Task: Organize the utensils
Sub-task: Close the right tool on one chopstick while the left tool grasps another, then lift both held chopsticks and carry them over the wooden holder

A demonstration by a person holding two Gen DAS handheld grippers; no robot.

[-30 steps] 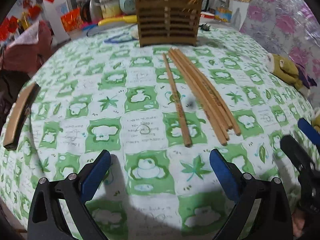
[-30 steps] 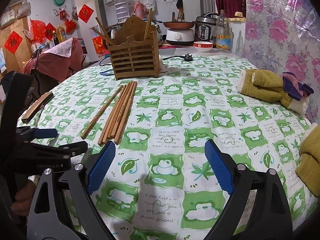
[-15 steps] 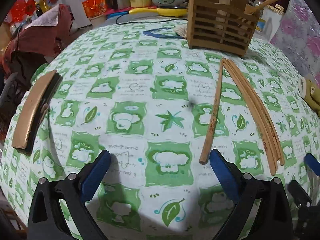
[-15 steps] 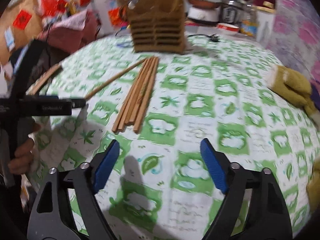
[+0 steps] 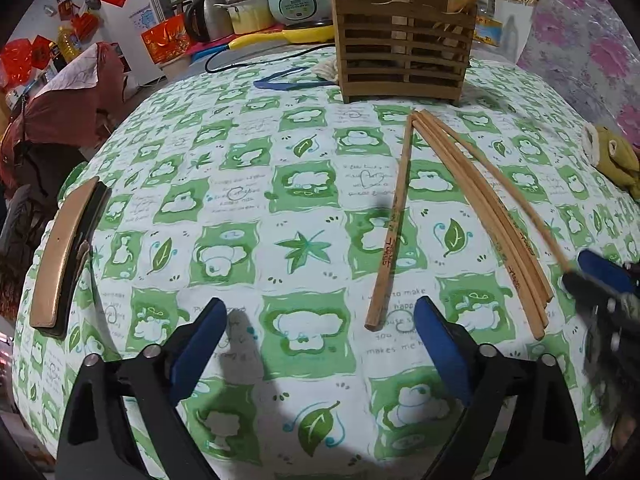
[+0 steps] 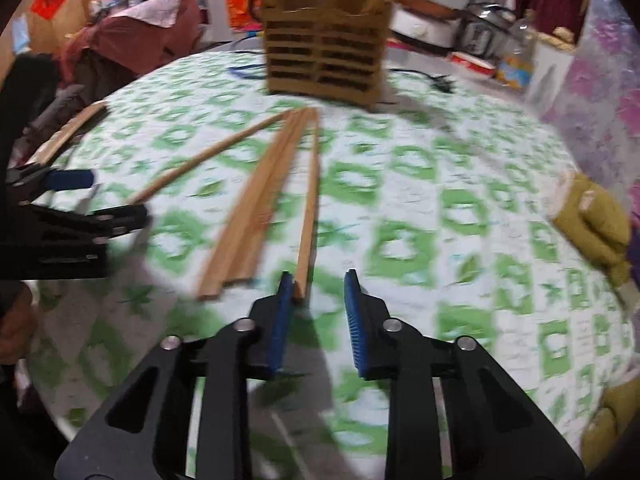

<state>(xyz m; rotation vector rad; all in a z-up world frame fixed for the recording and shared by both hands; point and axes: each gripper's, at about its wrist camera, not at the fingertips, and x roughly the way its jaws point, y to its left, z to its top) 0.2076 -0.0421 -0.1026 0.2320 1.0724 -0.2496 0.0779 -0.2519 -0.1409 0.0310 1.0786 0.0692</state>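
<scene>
Several wooden chopsticks (image 5: 484,208) lie on the green-and-white tablecloth, one single chopstick (image 5: 390,232) apart to their left. A slatted wooden utensil holder (image 5: 402,52) stands behind them with a few chopsticks in it. My left gripper (image 5: 320,344) is open and empty, its right pad by the single chopstick's near end. My right gripper (image 6: 318,292) is partly closed with a gap; the near end of the rightmost chopstick (image 6: 308,216) lies against its left pad. The view is blurred. The holder (image 6: 326,56) stands beyond.
A curved wooden piece (image 5: 64,248) lies at the table's left edge. A yellow-green soft toy (image 5: 612,156) sits at the right edge, also in the right wrist view (image 6: 592,220). Cookers and bottles crowd the back. A cable (image 6: 424,76) lies beside the holder.
My right gripper moved forward to the chopsticks and narrowed its jaws around the rightmost one's end. The left gripper shifted right, toward the single chopstick, and stayed open.
</scene>
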